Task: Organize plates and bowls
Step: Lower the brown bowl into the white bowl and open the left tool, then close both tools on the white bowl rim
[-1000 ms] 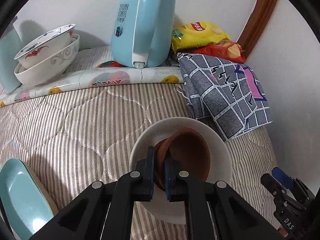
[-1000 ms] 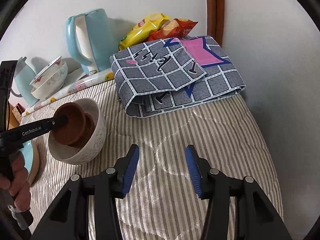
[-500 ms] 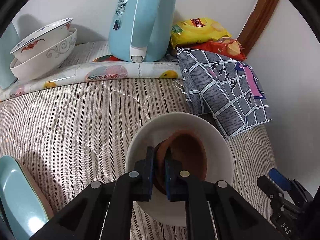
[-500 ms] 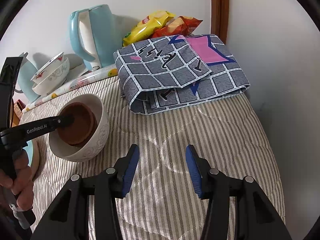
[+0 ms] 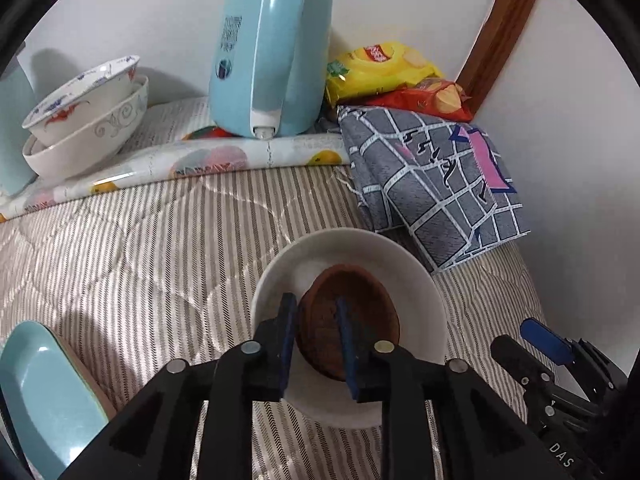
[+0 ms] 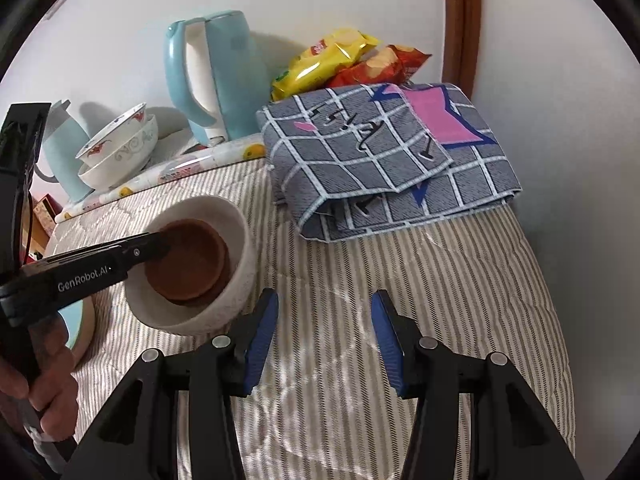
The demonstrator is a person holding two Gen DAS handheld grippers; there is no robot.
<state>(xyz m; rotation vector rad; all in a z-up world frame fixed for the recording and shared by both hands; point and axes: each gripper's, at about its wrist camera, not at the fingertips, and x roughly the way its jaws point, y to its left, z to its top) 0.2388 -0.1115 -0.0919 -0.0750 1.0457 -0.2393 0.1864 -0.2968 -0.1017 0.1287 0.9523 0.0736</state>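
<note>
Two bowls are already sitting together, the brown bowl [image 5: 352, 320] inside the white bowl [image 5: 416, 276], while you are holding your left gripper [image 5: 316, 340] apart around its rim and your right gripper [image 6: 322, 336] wide open, with teal plates [image 5: 36, 392] waiting.

Right gripper [image 6: 324, 336] agape over striped quilt [image 6: 440, 300], brown bowl [image 6: 186, 258] nested in white bowl [image 6: 236, 224]

Brown bowl [image 5: 352, 316] nested upright inside white bowl [image 5: 424, 280]
</note>
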